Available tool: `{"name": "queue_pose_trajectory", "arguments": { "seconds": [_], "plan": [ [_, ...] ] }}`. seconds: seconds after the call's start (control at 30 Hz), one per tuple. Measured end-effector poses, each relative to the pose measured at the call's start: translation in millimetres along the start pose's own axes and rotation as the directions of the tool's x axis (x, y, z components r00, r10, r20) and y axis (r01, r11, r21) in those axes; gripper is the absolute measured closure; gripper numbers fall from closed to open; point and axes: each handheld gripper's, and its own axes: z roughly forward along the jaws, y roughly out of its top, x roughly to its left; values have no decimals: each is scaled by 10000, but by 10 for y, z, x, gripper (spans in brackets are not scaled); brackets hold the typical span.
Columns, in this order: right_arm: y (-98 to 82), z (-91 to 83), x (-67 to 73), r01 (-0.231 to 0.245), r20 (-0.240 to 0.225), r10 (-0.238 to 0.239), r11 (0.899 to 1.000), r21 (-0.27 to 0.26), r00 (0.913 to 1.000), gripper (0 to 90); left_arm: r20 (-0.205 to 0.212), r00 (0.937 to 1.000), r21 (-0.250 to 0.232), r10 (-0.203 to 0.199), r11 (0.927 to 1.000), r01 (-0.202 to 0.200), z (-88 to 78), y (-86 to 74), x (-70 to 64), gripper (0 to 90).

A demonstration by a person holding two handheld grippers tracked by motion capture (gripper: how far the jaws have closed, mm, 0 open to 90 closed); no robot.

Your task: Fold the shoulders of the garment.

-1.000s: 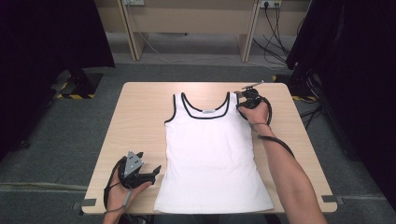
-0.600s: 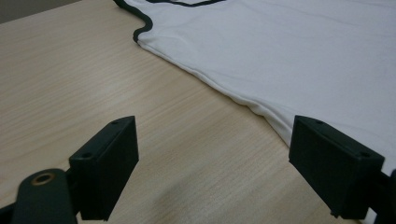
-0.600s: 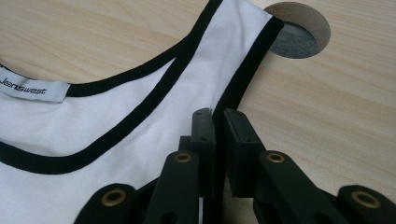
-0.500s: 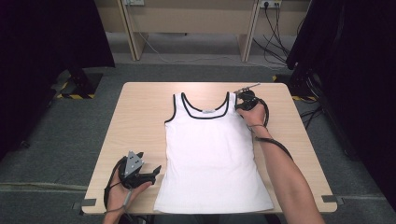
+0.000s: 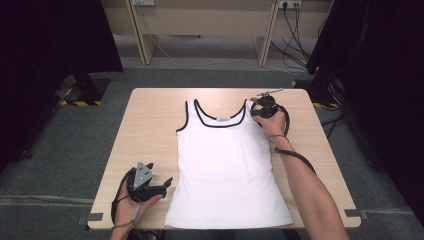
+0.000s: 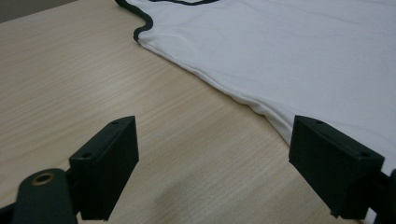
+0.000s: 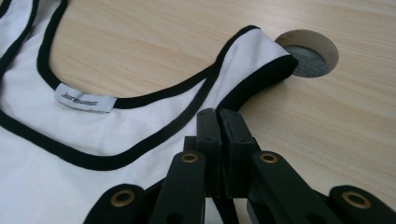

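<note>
Right gripper (image 7: 219, 116): fingers (image 7: 208, 135) pressed together on the black-trimmed edge of the white tank top (image 5: 227, 165), at the base of the shoulder strap (image 7: 254, 60) on the person's right side. The log of closing matches the frames: the jaws have just closed, with the strap's fabric between them. The strap end lies just beside a round cable hole (image 7: 310, 51) in the table (image 5: 150, 125). A small label (image 7: 84, 98) sits inside the neckline, near the fingers.

Left gripper (image 6: 215, 154): fingers (image 6: 109, 163) stand wide apart, nothing between them but bare table. One finger sits at the side hem of the tank top, near its lower corner; contact cannot be confirmed. In the high view this gripper (image 5: 162, 186) rests low over the near left part of the table, grey plate uppermost, held in the left hand (image 5: 131, 207).

The tank top lies flat, front up, spread across the middle of the table, neckline at the far side, bottom hem at the near edge. The right hand (image 5: 272, 122) holds its gripper over the far right shoulder of the garment.
</note>
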Motion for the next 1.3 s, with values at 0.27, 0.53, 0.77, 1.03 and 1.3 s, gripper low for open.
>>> {"name": "queue_pose_trajectory", "arguments": {
  "seconds": [0.27, 0.53, 0.77, 1.03, 1.3],
  "plan": [
    [-17, -171, 131, 289, -353, -307, 9984, -495, 9989, 874, -20, 10000, 1, 18, 10000, -18, 0, 0, -3, 151],
    [-64, -379, 274, 791, -515, -850, 9910, -1076, 9951, 874, -35, 10000, -10, 64, 10000, -64, -1, 0, -7, 151],
    [-271, -502, 487, 1508, -439, -1583, 9785, -1406, 9864, 874, -28, 9999, 34, 122, 9999, -122, 3, 2, -11, 151],
    [-566, -578, 706, 2145, -642, -2259, 9652, -1494, 9720, 873, -32, 9999, 50, 146, 9999, -146, 6, 3, -14, 151],
    [-843, -566, 931, 3145, -1737, -3281, 9438, -1019, 9285, 769, -12, 9999, 73, 161, 9998, -161, 8, 4, -14, 151]
  ]
}}
